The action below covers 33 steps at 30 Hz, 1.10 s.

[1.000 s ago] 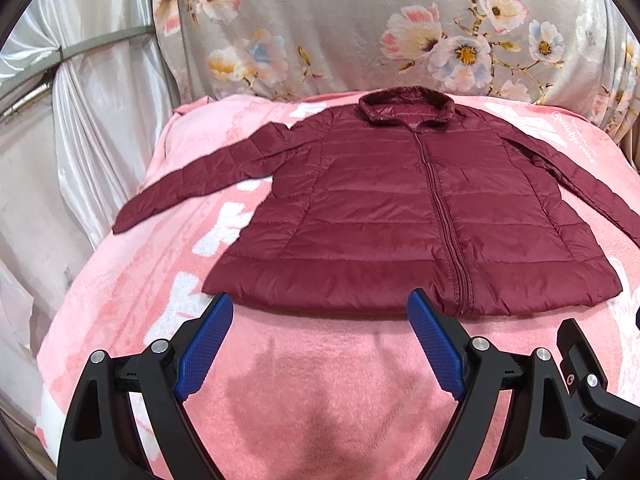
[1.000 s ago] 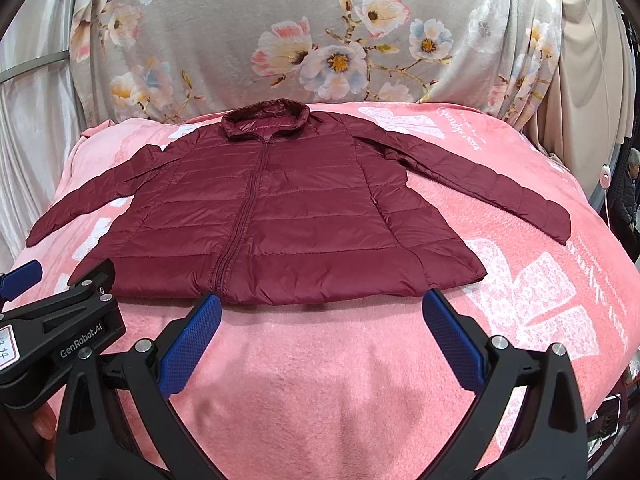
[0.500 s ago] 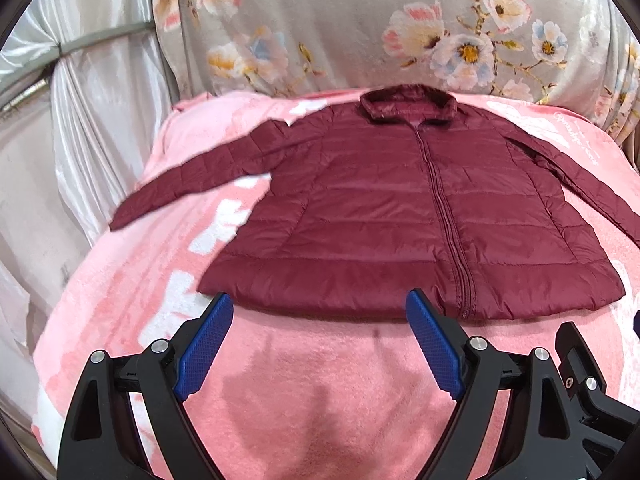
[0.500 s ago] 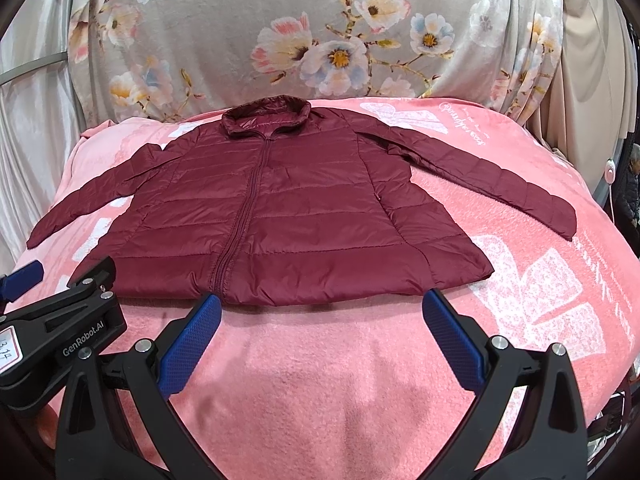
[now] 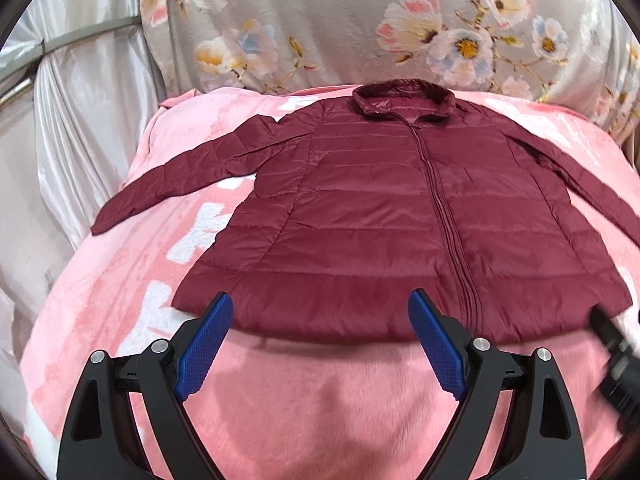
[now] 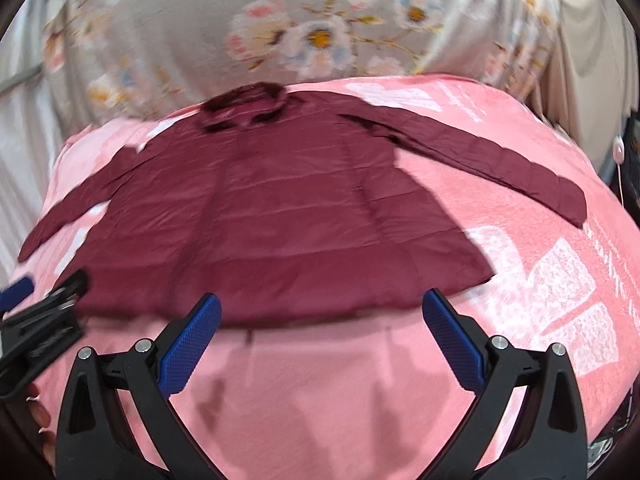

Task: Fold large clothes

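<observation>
Left wrist view: maroon puffer jacket (image 5: 384,216) flat, front up, zipped, on pink blanket (image 5: 320,400) over what looks like a bed. Collar (image 5: 402,98) at far edge of jacket, toward floral drape (image 5: 360,20); hem (image 5: 340,320) nearest. Both sleeves spread out from jacket body, left sleeve (image 5: 192,176) angled out and down past jacket's side. Spread flat like this probably so sleeves and sides can be folded in cleanly; no fold started yet.

Left gripper (image 5: 320,316) wide, nothing held, blue pads straddling hem just short of it, left of zipper (image 5: 444,216). Not touching fabric as far as visible.

Right wrist view (motion-blurred): right gripper (image 6: 322,314) also wide and empty, hovering at hem on jacket's right half. Right sleeve (image 6: 480,152) stretched well out from jacket body across blanket. Left gripper's body visible beside jacket's lower left corner.

Likely next: both grippers down onto hem or out to sleeves.

Containers: none in view.
</observation>
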### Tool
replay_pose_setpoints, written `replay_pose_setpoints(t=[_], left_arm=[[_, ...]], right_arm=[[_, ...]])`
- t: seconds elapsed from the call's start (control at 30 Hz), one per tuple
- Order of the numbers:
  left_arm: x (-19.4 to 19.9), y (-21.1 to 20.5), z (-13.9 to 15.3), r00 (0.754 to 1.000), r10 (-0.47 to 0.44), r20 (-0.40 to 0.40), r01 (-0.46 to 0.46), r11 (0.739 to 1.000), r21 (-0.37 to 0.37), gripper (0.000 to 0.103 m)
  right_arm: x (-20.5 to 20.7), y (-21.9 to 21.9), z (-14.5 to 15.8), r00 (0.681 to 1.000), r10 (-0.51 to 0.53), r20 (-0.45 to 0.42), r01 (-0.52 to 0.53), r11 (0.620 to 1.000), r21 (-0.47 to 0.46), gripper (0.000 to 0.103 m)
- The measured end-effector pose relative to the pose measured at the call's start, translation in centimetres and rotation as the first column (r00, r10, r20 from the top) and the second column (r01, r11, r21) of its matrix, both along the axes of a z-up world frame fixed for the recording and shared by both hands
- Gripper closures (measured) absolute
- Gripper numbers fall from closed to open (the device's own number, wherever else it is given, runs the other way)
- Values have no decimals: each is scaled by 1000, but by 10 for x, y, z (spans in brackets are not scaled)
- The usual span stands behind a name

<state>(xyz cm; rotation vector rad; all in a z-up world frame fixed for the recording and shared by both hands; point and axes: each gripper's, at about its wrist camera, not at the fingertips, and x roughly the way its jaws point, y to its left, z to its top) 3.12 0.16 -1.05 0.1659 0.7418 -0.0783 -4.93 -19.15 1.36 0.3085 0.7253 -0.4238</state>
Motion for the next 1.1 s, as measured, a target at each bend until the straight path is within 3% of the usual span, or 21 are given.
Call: replay_pose_setpoints(t=[0.13,0.27,0.37,0.5,0.6,0.67,0.8,0.83,0.9,1.0,1.1], left_arm=[[19,9,-1,999,30,-19,-30,999,-19,16],[39,11,-4,997,59,-42,-58,998,22,13],[51,12,-7,995,79,-55,-77,996,37,11],[72,9,-18,987,112,-119,-99,989,112,11],[82,9,-24,985,120,-127,-101,984,144,11],[86,11,-25,985,129,-115,-112,983,143,11],[101,19,-23,983,136,-122,-125,988,96,11],[105,22,-23,983,141,-120,-131,988,85,12],[110,25,-22,982,147,-118,-139,988,73,12],[119,33,-22,980,163,-116,-157,986,57,12],[126,38,-21,978,171,-119,-168,985,39,12]], right_arm=[[-6,-102,-19,982,-191,1,188,966,178,5],[-26,-201,-43,914,-405,2,380,858,346,5],[-35,-249,-56,863,-505,-5,469,797,380,5],[-45,-295,-72,808,-590,-12,545,738,399,5],[-51,-317,-77,772,-634,47,555,708,437,5],[-45,-331,-77,765,-642,56,564,709,424,7],[-22,-354,-75,778,-626,52,548,717,431,74],[-17,-356,-72,783,-619,62,538,723,432,84],[-2,-352,-53,794,-599,103,522,759,390,93],[24,-330,-11,828,-523,202,448,834,321,97],[70,-279,35,888,-346,303,276,928,252,97]])
